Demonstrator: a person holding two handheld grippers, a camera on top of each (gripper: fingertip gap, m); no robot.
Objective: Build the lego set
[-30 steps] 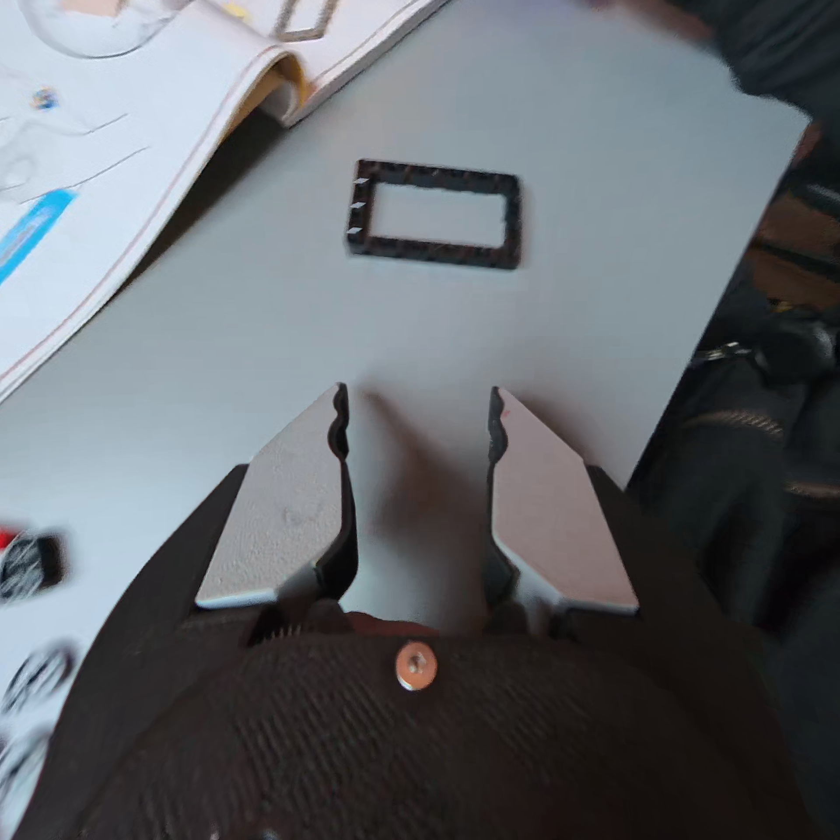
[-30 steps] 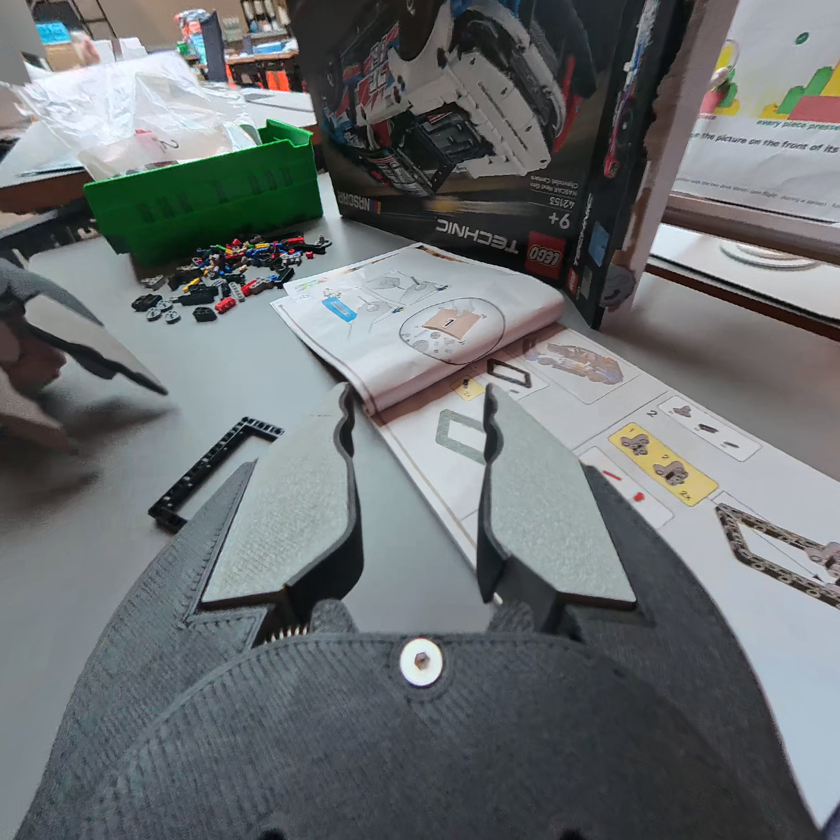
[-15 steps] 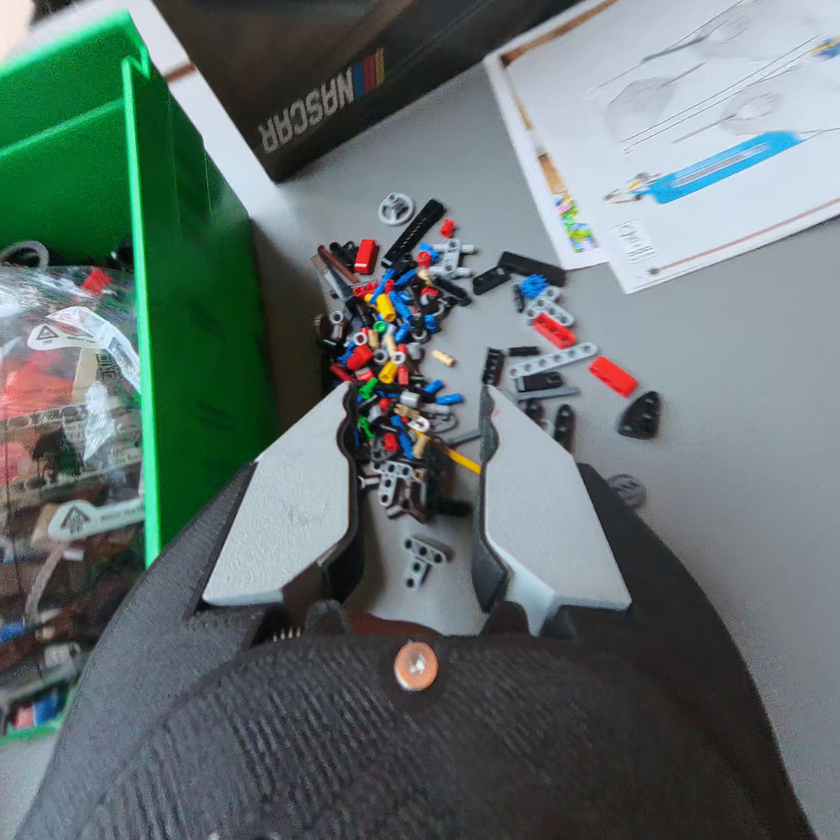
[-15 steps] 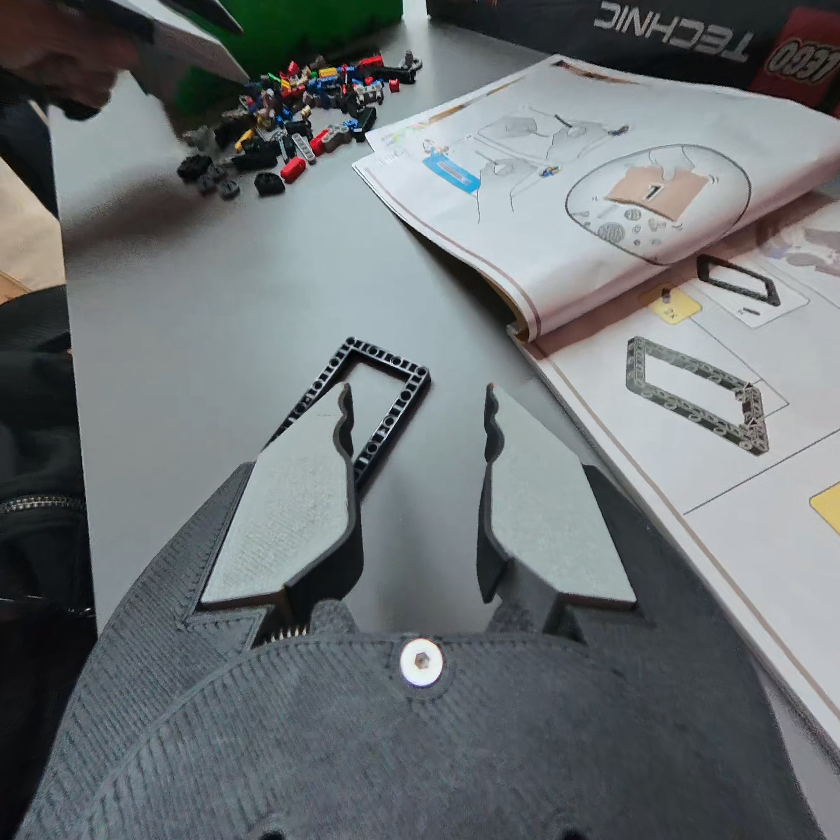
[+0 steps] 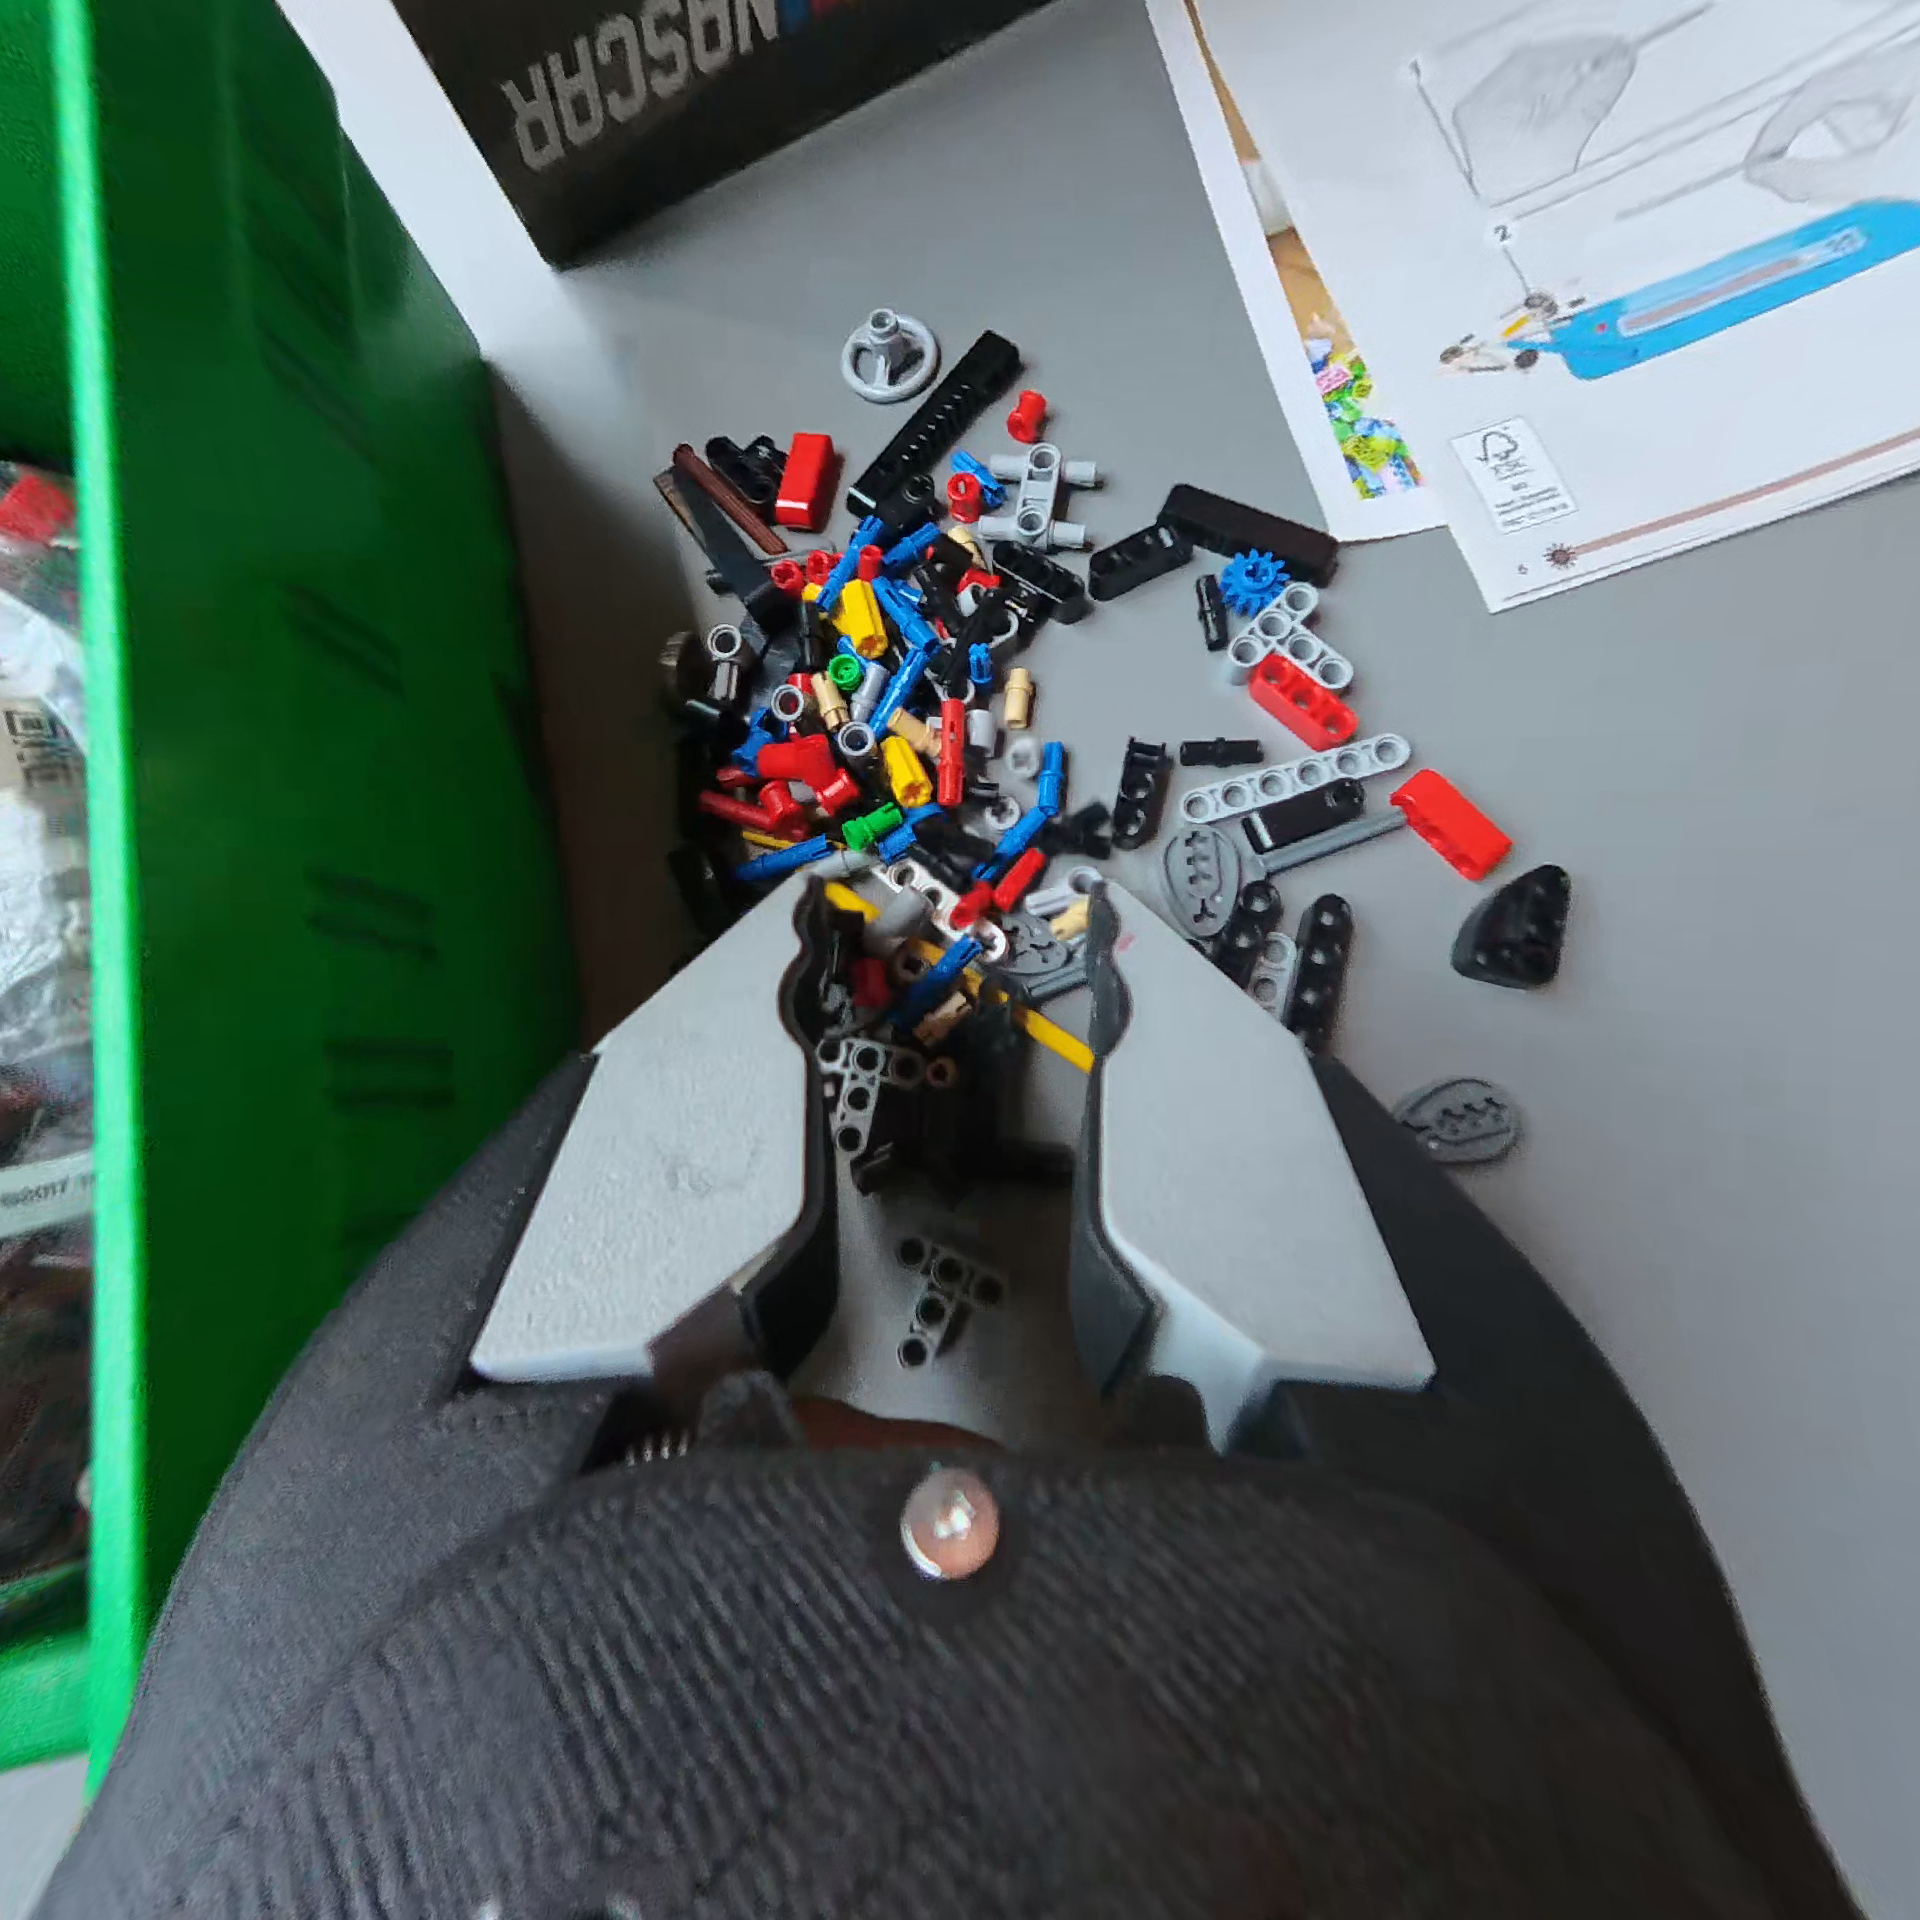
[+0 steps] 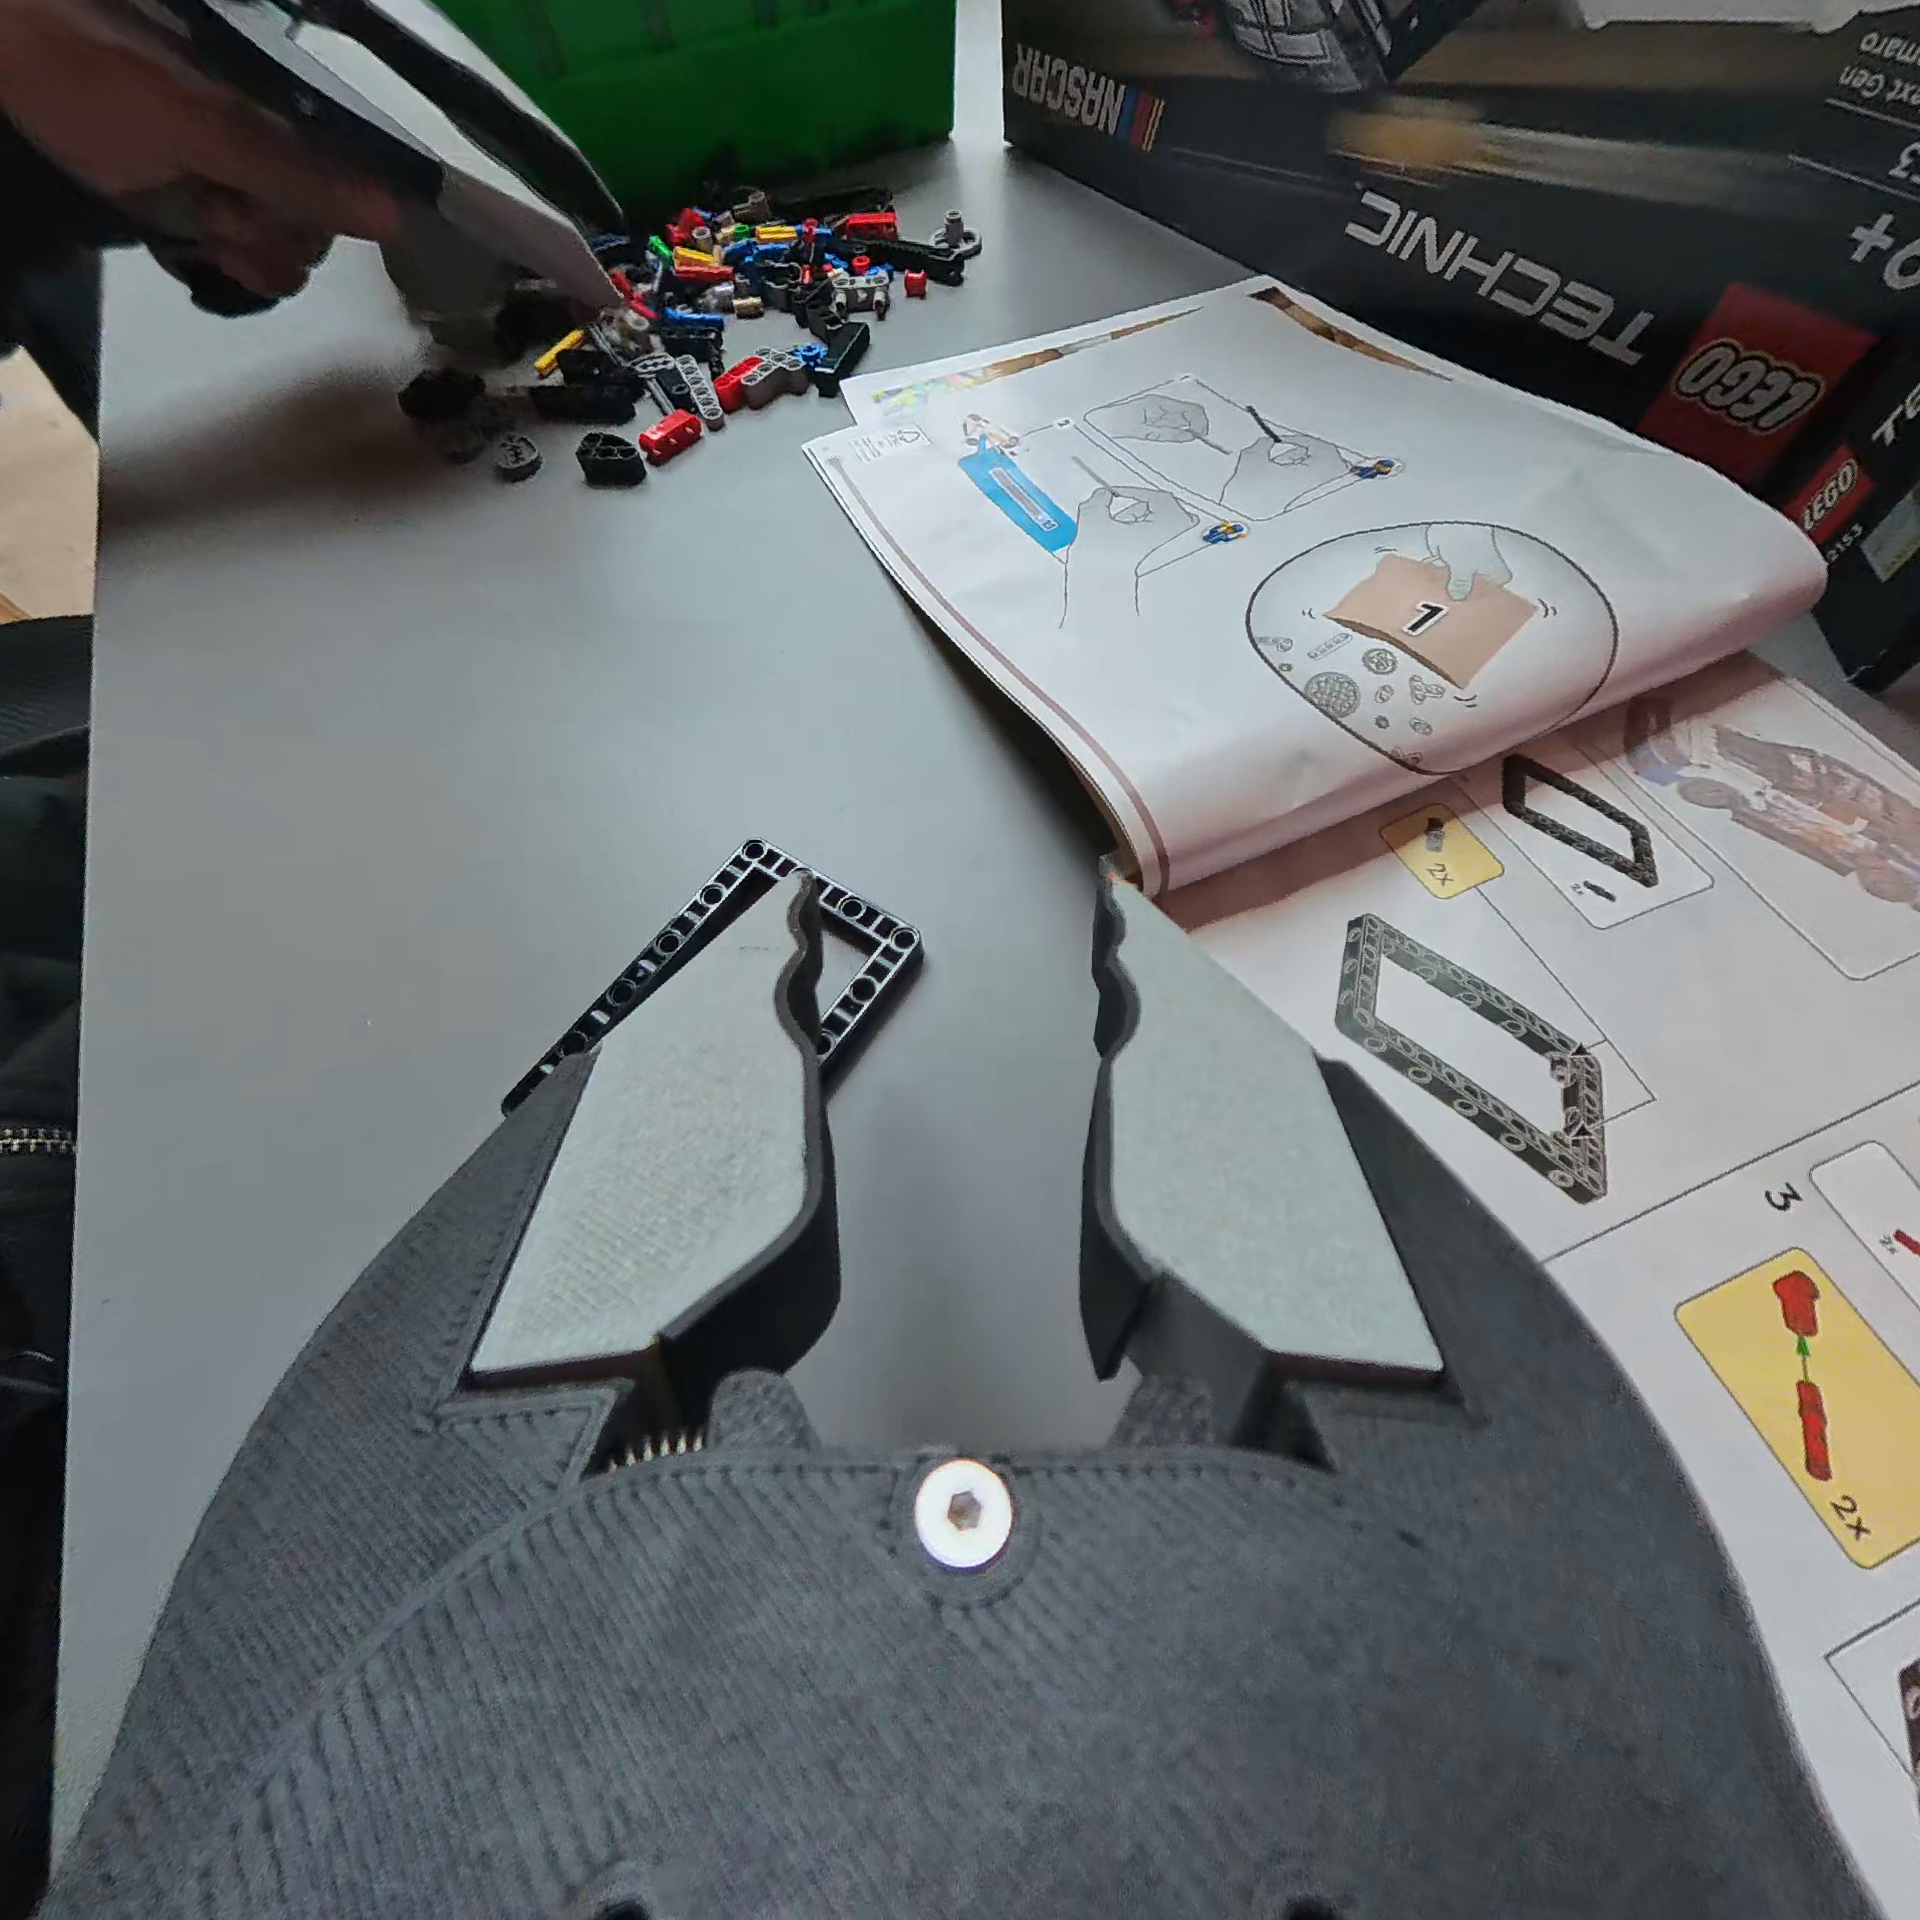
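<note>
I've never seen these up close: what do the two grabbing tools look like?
Both look alike: the left tool and right tool each have a dark ribbed plastic body, one silver screw, and two pale grey wedge fingers with wavy black tips. No cables show.

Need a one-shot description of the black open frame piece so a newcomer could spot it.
Start at the open white instruction booklet on the grey table. Just left of its lower edge, apart from the heap of small coloured pieces, lies the black rectangular frame under the open right gripper. It is the only large hollow piece, lined with holes and lying alone.
</note>
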